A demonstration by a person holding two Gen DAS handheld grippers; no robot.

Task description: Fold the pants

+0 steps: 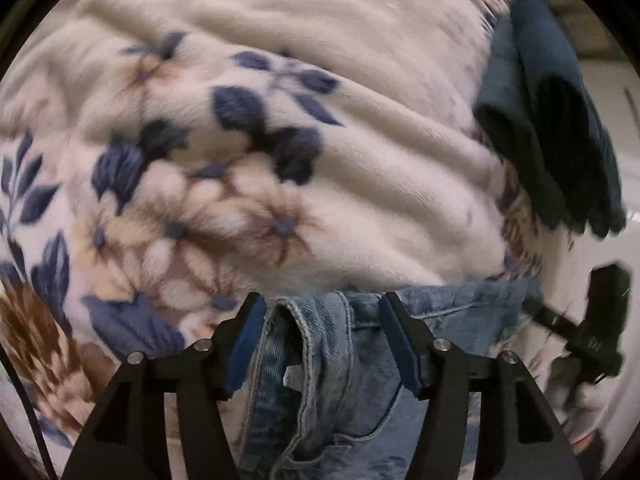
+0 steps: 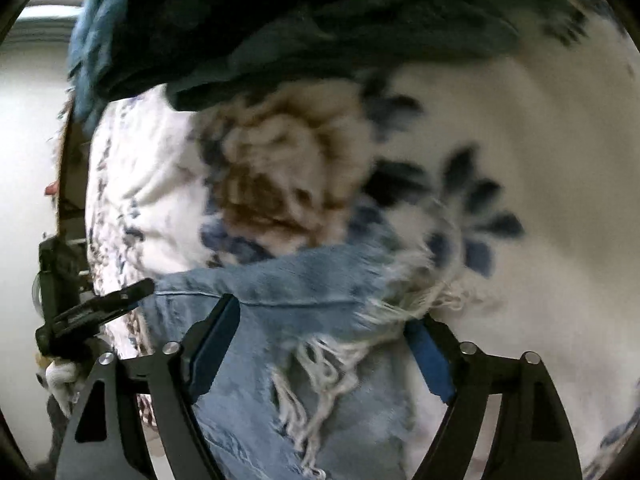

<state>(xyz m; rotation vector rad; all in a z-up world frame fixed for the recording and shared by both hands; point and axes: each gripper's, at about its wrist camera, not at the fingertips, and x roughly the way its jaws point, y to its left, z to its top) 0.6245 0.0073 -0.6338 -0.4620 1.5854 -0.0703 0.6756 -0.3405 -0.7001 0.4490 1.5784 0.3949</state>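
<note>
Left wrist view: the left gripper [image 1: 320,320] is spread wide, a bunched denim edge of the jeans [image 1: 336,380] lying between its fingers, unclamped, on the floral blanket [image 1: 280,140]; a dark teal cloth [image 1: 552,120] sits far right; right wrist view: the right gripper [image 2: 324,320] also gapes, frayed jeans [image 2: 288,288] hem loose between the fingers; blanket [image 2: 520,140] beneath, teal cloth [image 2: 280,20] above
</note>
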